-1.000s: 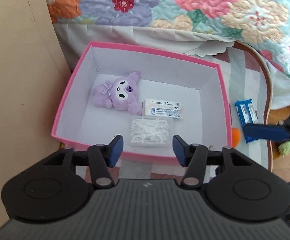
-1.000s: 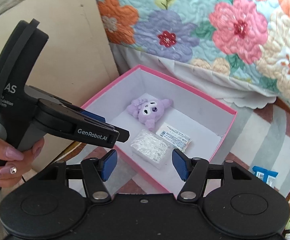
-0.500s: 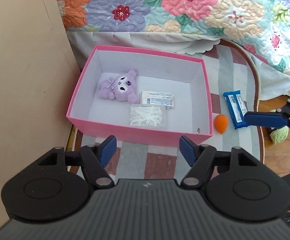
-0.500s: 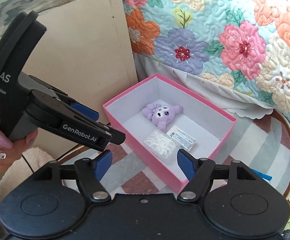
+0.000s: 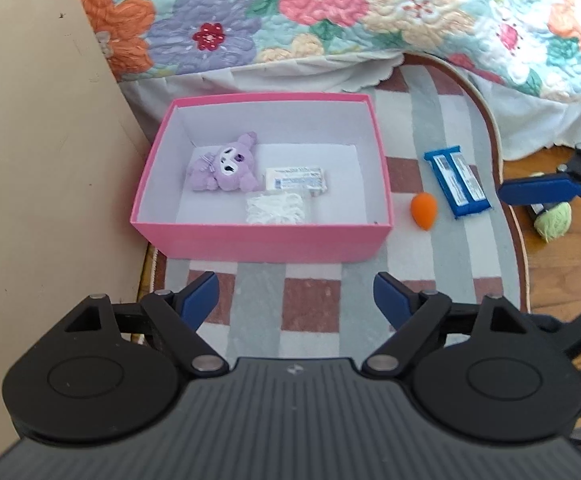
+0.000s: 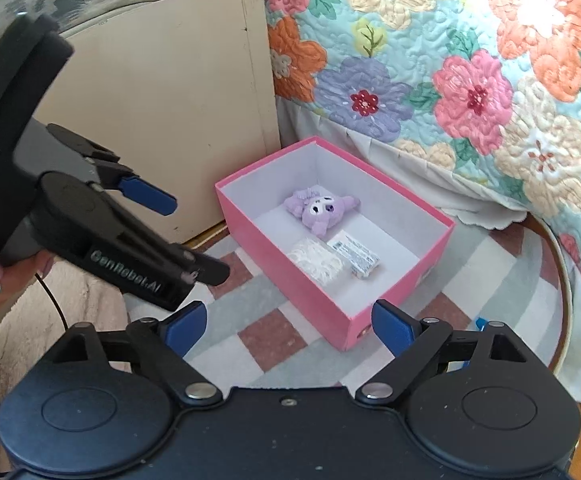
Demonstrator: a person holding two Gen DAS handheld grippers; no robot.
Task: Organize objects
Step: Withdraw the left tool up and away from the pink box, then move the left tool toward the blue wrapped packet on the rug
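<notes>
A pink box (image 5: pixel 258 242) (image 6: pixel 290 280) stands on a checked rug. In it lie a purple plush toy (image 5: pixel 226 164) (image 6: pixel 320 210), a white packet (image 5: pixel 296 178) (image 6: pixel 356 258) and a clear bag of white bits (image 5: pixel 276 208) (image 6: pixel 316 262). On the rug right of the box lie an orange egg-shaped sponge (image 5: pixel 423 211) and a blue wrapped pack (image 5: pixel 457 185). My left gripper (image 5: pixel 296 298) is open and empty, above the rug in front of the box. My right gripper (image 6: pixel 286 324) is open and empty, near the box's front corner.
A beige board (image 5: pixel 42 160) stands left of the box. A flowered quilt (image 5: pixel 330 12) hangs behind it. A green yarn ball (image 5: pixel 554 222) lies on the wood floor past the rug's right edge. The left gripper's body (image 6: pixel 90 232) fills the left of the right wrist view.
Both grippers have pulled back and up from the box, and both stand wider open. The orange sponge and the blue pack have come fully into the left wrist view.
</notes>
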